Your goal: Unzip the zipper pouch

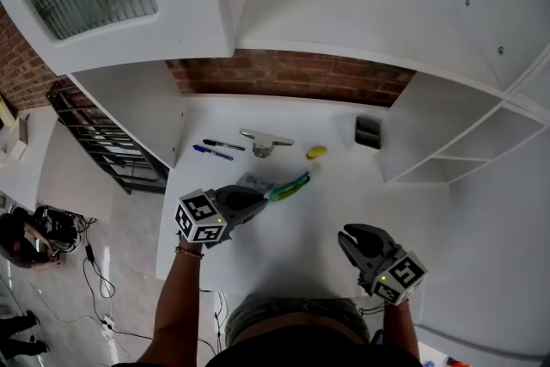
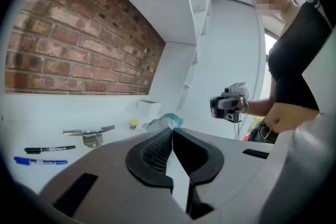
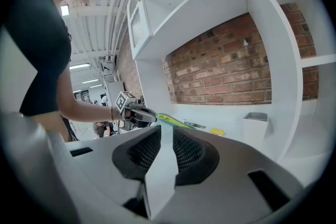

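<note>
Reaches in from 7 o'clock in the head view with the left forearm point(image 1: 176, 305), a bracelet point(image 1: 189, 252) at the wrist, and points the left tool point(image 1: 259, 199) toward 2 o'clock, tipped a little below level. Pinches the near end of the zipper pouch point(image 1: 289, 186) with that tool, jaws pressed together on it. Carries the pouch, clear with green edging, just past the tool's tip, near the middle of the white counter point(image 1: 284, 253); no telling from any view whether anything lies inside, nor whether its far end touches the counter. Holds the right tool point(image 1: 350, 237) at 5 o'clock, well apart from the pouch, aimed toward 11 o'clock and tipped slightly down, jaws narrowly parted with only bare counter showing between them. Beyond the pouch, toward 12 o'clock, a flat metal piece point(image 1: 265, 140) with a long crossbar; at 11 o'clock a black marker point(image 1: 223, 145) and just beside it a blue marker point(image 1: 212, 152), lying parallel; at 1 o'clock a small yellow thing point(image 1: 316, 152), too small to name. Farther toward 1 o'clock, a small open box point(image 1: 368, 131), upright, dark inside, contents not to be made out. Behind all of it a brick wall point(image 1: 292, 73), with white shelves point(image 1: 464, 142) at 2 o'clock. Only open counter between the right tool and the pouch.
</note>
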